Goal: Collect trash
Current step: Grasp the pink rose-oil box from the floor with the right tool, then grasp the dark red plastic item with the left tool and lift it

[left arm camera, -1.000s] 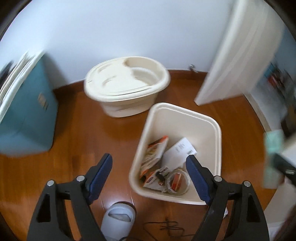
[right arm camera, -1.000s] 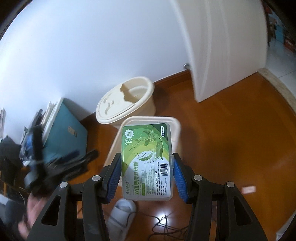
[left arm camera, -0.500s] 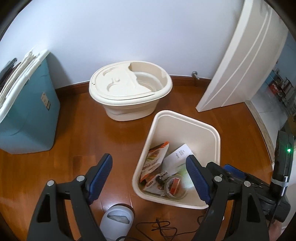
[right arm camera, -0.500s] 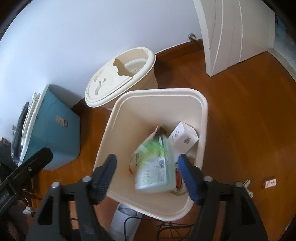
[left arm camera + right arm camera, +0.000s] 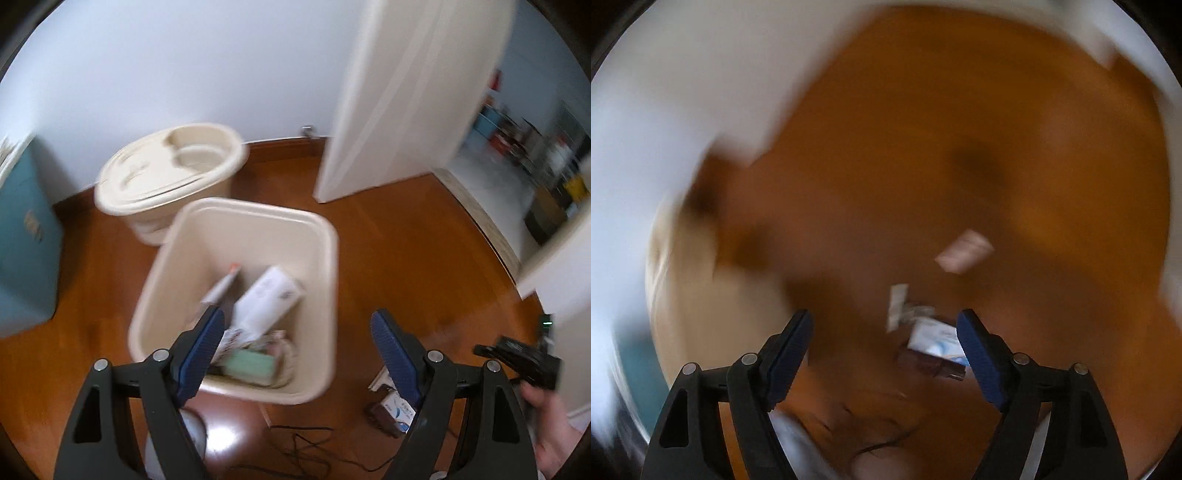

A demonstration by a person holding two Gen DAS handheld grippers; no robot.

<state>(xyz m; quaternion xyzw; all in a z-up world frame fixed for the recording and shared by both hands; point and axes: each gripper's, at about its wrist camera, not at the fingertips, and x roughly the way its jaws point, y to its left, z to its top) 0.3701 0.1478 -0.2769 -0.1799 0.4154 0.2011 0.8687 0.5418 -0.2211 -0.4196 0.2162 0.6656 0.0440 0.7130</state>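
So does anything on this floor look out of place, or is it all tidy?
Not quite tidy. A few bits of litter lie loose on the wooden floor: a small white and blue packet with paper scraps just beyond it, outside the cream bin. A dark cable also straggles near the bin. The right view is badly blurred.

- The floor (image 5: 406, 258) is glossy reddish-brown wood
- A cream open bin (image 5: 332, 266) stands on it, holding trash
- Just behind the bin stands a round cream lidded container (image 5: 170, 173)
- A teal box (image 5: 26, 243) stands at the left
- A small blue-and-white packet (image 5: 400, 408) and white scraps (image 5: 964, 251) lie to the bin's right
- A thin black cable (image 5: 306, 443) trails along the near edge
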